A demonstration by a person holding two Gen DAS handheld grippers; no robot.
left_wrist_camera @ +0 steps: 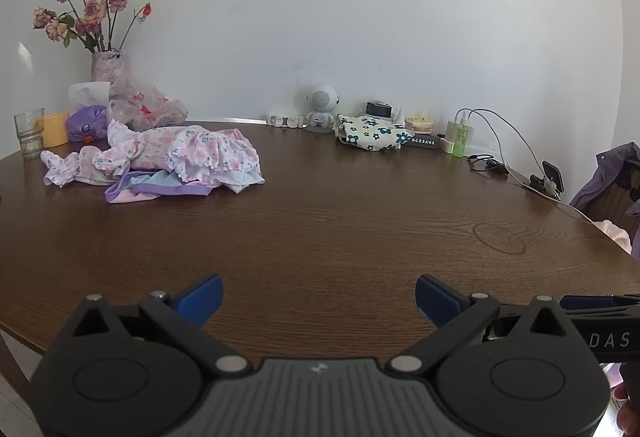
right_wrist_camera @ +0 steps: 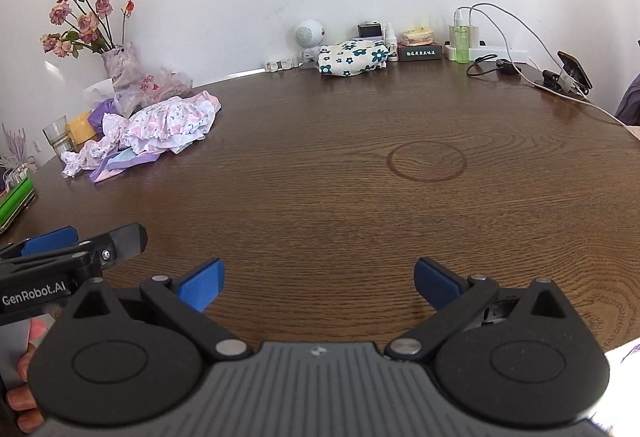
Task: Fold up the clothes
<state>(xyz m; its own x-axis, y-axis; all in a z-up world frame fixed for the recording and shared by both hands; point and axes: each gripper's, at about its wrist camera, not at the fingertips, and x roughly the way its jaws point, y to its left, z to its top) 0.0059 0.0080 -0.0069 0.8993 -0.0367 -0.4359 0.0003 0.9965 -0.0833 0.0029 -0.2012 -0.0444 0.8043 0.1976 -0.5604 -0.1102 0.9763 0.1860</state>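
Observation:
A heap of small pink and white floral clothes (left_wrist_camera: 160, 157) with a purple-edged piece under it lies unfolded at the far left of the brown wooden table (left_wrist_camera: 340, 221). It also shows in the right wrist view (right_wrist_camera: 160, 129). My left gripper (left_wrist_camera: 319, 299) is open and empty above the near table edge, far from the heap. My right gripper (right_wrist_camera: 319, 283) is open and empty, beside it on the right. Part of the left gripper shows at the left of the right wrist view.
A vase of dried roses (left_wrist_camera: 108, 65), a glass (left_wrist_camera: 29, 133), a yellow cup (left_wrist_camera: 55, 129) and bags stand behind the heap. A folded floral cloth (left_wrist_camera: 372, 133), a small robot figure (left_wrist_camera: 320, 109), chargers, cables (left_wrist_camera: 496, 141) and a phone stand (left_wrist_camera: 552, 177) line the back right.

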